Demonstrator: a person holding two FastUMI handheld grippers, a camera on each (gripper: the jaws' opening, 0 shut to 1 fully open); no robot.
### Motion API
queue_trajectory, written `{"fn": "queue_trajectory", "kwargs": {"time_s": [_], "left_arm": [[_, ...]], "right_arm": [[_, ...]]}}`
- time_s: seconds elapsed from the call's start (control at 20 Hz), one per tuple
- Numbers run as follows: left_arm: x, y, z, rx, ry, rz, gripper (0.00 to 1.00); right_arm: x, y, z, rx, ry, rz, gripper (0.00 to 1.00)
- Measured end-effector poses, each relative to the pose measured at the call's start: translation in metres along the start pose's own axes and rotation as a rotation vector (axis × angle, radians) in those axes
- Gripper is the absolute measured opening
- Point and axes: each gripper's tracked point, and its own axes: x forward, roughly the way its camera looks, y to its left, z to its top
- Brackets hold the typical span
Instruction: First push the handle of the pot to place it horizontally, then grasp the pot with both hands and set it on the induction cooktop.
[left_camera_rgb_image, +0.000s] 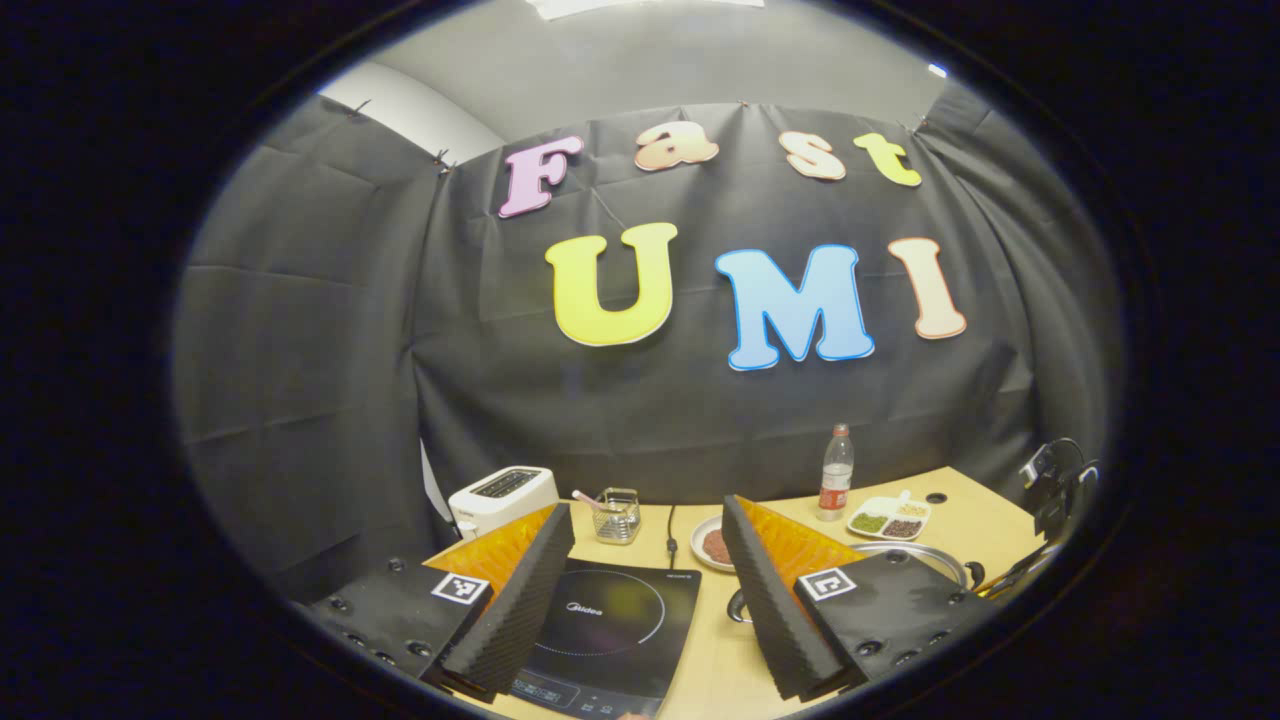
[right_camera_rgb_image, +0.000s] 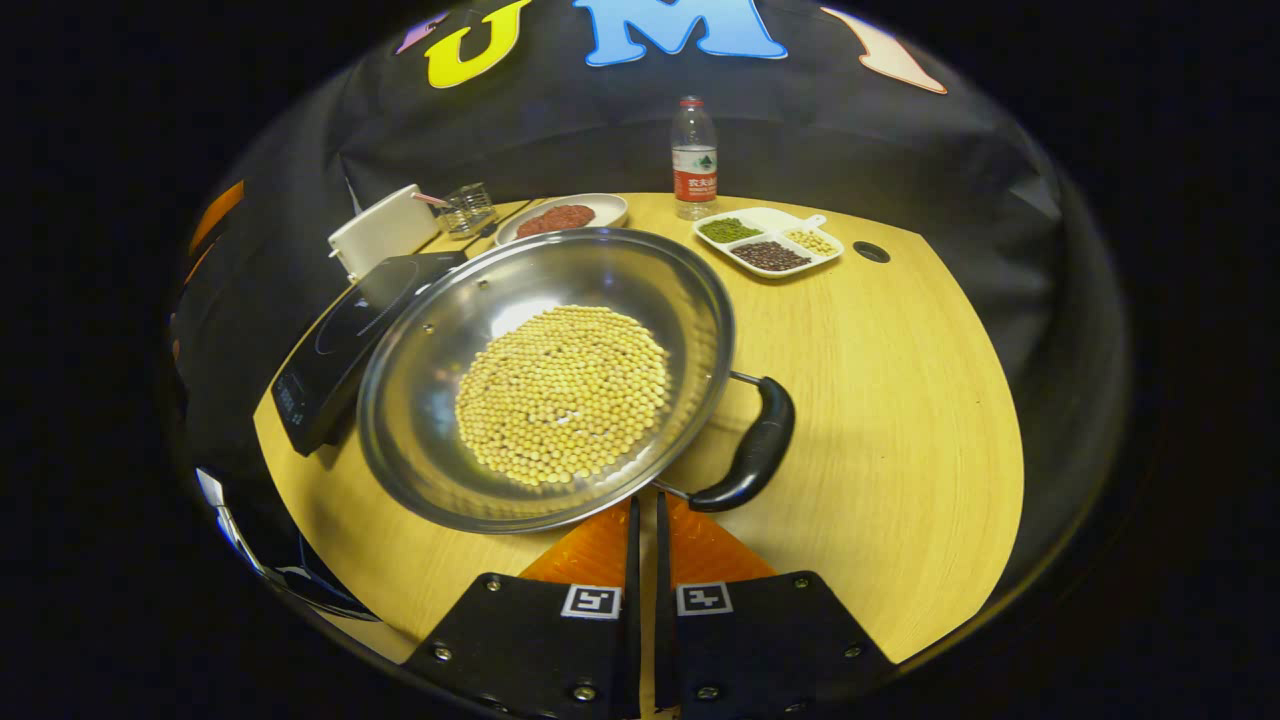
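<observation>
So the right gripper (right_camera_rgb_image: 645, 515) has its fingers pressed together with basically no gap and nothing between them, sitting low at the near edge of the table (right_camera_rgb_image: 900, 420), just short of the pot (right_camera_rgb_image: 420, 400) rim. That closed tip looks right for a push, so I'd keep it shut and use it as a blunt poker. The handle (right_camera_rgb_image: 755, 445) is the black loop on the pot's near-right side, just right of the fingertips, and it seems to hang down at an angle, not level. My take: come at it from below and nudge slowly until it lies flat, since the pot is full of beans (right_camera_rgb_image: 563, 395) and a hard shove could slide or tip the whole thing. The left gripper (left_camera_rgb_image: 645, 590) is wide open and empty, hovering over the cooktop (left_camera_rgb_image: 620, 625), which sits at the table's left edge, touching or nearly touching the pot. Can't tell if the far handle is level. Past the pot there's a plate (right_camera_rgb_image: 600, 207), a divided tray (right_camera_rgb_image: 768, 240) and a bottle (right_camera_rgb_image: 693, 160) along the far edge.
</observation>
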Motion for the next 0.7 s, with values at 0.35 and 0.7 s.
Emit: {"fn": "queue_trajectory", "kwargs": {"time_s": [0.35, 0.7], "left_arm": [[0.021, -0.031, -0.033, 0.001, 0.065, -0.026, 0.97], [0.045, -0.055, -0.082, -0.013, 0.165, -0.087, 0.97]], "right_arm": [[0.011, -0.028, 0.024, 0.135, -0.053, -0.065, 0.07], [-0.01, -0.054, 0.073, 0.194, -0.272, -0.159, 0.07]]}}
